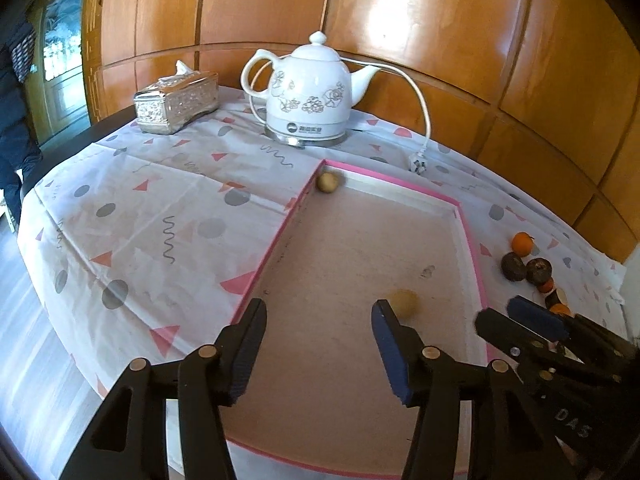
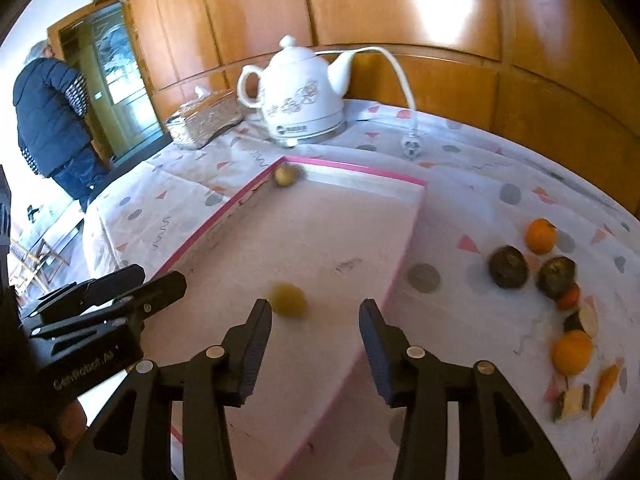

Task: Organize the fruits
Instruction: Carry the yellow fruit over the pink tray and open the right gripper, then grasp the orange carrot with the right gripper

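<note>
A pink-rimmed shallow tray (image 1: 276,236) (image 2: 224,216) lies on the table. One small yellow-brown fruit (image 1: 328,182) (image 2: 286,175) rests in its far corner. A second, blurred one (image 1: 404,303) (image 2: 289,300) lies on the tray floor near both grippers. My left gripper (image 1: 319,344) is open and empty over the tray. My right gripper (image 2: 315,344) is open and empty over the tray's right edge. Right of the tray lie oranges (image 2: 540,236) (image 2: 572,352) (image 1: 522,244), two dark fruits (image 2: 509,267) (image 2: 557,271) (image 1: 514,266) and small pieces (image 2: 576,400).
A white electric kettle (image 1: 310,92) (image 2: 302,96) with its cord and plug (image 1: 418,164) (image 2: 411,148) stands behind the tray. A silver tissue box (image 1: 176,102) (image 2: 204,122) is at the back left. A person (image 2: 52,120) stands by the door on the left.
</note>
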Motion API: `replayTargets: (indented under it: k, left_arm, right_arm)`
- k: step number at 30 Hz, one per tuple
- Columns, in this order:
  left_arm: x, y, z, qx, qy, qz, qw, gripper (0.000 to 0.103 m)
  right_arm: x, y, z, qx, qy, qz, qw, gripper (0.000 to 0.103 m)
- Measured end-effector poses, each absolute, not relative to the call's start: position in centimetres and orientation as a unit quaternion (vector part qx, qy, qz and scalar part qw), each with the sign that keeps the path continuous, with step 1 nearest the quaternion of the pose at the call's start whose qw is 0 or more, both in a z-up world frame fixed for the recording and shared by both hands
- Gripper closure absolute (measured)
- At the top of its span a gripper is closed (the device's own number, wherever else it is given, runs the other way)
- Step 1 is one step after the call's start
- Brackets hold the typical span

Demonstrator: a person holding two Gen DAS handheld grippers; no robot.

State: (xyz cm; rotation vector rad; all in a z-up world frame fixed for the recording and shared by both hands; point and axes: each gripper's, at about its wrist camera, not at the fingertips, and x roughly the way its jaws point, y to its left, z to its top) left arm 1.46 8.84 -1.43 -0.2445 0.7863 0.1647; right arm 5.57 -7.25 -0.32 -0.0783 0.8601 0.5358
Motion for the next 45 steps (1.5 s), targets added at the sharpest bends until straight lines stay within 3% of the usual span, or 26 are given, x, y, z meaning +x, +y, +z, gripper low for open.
replayTargets:
  k: [10,22,38,39,41,45]
  left_arm:
    - [1.4,5.3,-0.8,-0.09,0.376,0.019,0.922,0.047]
    - [1.9,0.2,-1.1,-0.054,0.397,-0.067,0.914,0.047]
    - [2.3,-5.5,-2.0,-0.008,0.415,-0.153,0.897,0.048]
    - [2.4,-5.6,-2.0,-0.008,0.417,-0.154,0.896,0.047]
    - [2.7,-6.0,-2.1,-0.01,0.421,-0.16,0.893,0.048]
    - [3.5,-7.1,-2.3,-0.014,0.431,-0.176,0.885,0.048]
  right_arm:
    - [2.9,-16.4,0.5,0.017,0.4,0.146,0.905,0.057]
    - [1.5,-29.5,-2.4,0.086,0.434,-0.028,0.896,0.057]
    - [7.4,-31.7,-4.0,0.096,0.44,-0.03,0.892,0.062]
    - [8.1,-31.6,-4.5,0.091,0.447,-0.029,0.889,0.066]
    - [8.8,-31.3,-5.3,0.07,0.462,-0.039,0.883,0.083]
    - [7.5,-31.7,-4.9,0.03,0.439,-0.058,0.896,0.083]
